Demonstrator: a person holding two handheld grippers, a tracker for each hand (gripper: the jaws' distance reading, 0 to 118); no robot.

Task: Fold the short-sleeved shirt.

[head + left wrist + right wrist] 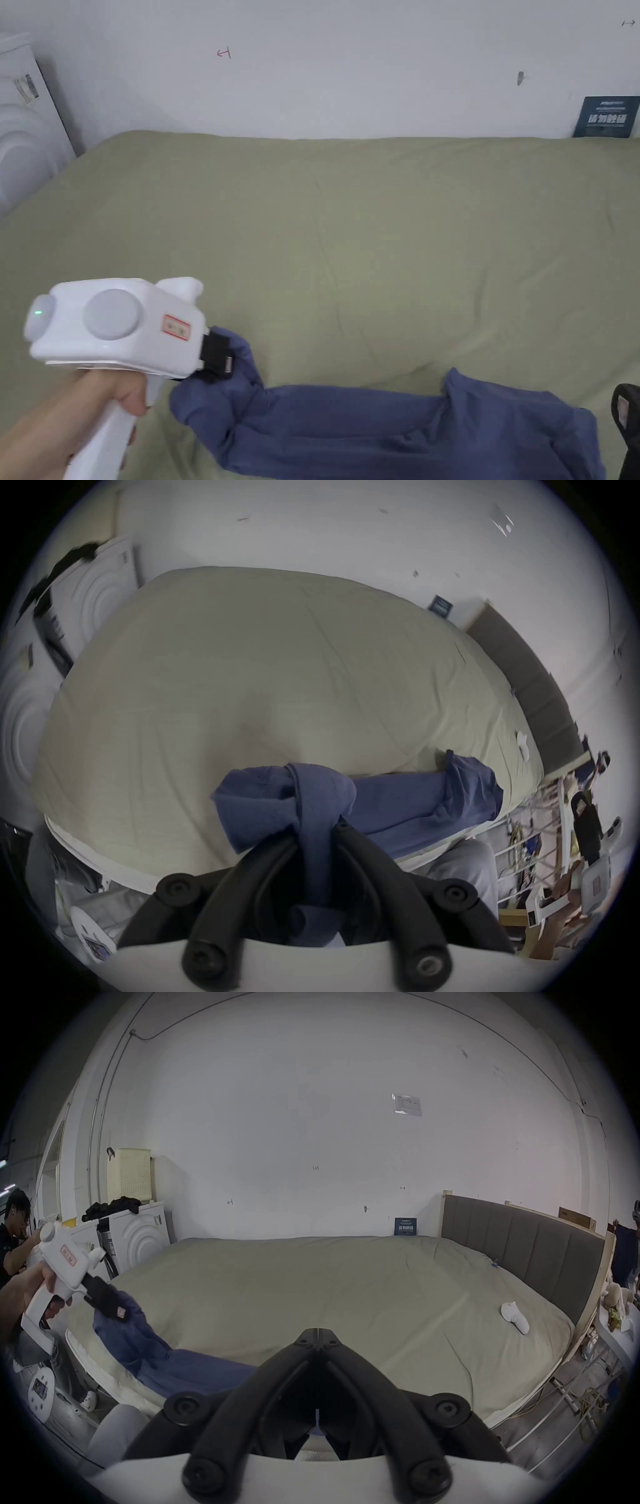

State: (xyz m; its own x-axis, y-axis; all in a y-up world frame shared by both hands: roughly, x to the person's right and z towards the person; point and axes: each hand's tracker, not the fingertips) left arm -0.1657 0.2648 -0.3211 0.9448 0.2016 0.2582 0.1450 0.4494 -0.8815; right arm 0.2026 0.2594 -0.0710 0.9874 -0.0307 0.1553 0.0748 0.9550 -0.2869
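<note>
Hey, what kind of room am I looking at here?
Probably a staged bedroom in a workspace: a large bed with a padded headboard, washing machines beside it, and another person working nearby.

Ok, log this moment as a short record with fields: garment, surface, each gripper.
garment: blue shirt, bunched into a long roll, not folded
surface: green bed, shirt lies along its near edge
left gripper: shut on the shirt, one end lifted off the bed
right gripper: jaws closed, nothing between them, off the shirt
other: small white object on the bed near the headboard
</note>
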